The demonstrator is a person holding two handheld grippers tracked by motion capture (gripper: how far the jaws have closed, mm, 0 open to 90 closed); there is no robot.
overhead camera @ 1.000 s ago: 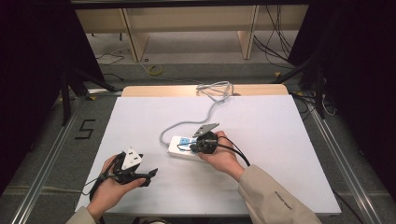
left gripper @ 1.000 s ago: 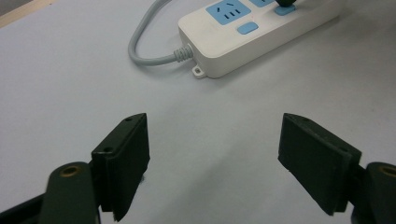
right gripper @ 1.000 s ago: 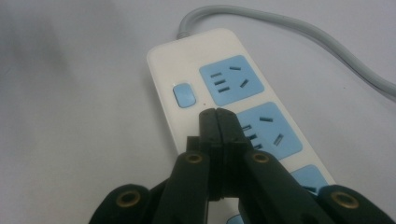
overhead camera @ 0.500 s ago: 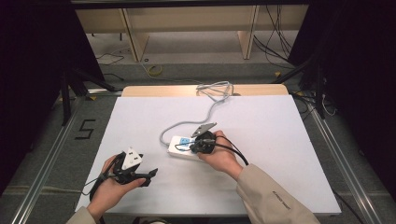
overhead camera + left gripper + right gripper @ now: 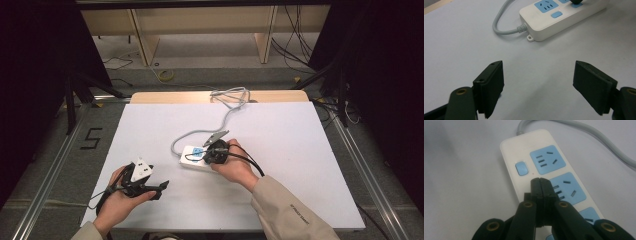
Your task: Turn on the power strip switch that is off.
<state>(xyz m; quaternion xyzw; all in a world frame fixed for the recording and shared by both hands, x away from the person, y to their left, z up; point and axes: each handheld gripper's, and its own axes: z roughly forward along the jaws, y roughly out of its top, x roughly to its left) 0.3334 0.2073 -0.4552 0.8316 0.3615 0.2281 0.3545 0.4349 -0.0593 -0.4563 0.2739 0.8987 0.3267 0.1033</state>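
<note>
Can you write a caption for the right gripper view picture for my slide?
Closed right gripper hovering over a white power strip, near its blue button.

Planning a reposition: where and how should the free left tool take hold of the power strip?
Grip the power strip across its narrow width at the cord end, from above, jaws straddling the long sides. It lies flat, sides straight and parallel. The left tool is open; the shut right tool sits over the middle.

The left gripper (image 5: 159, 187) is held low with its jaws spread wide apart, while the right gripper (image 5: 540, 185) is angled downward, jaws pressed fully together.
</note>
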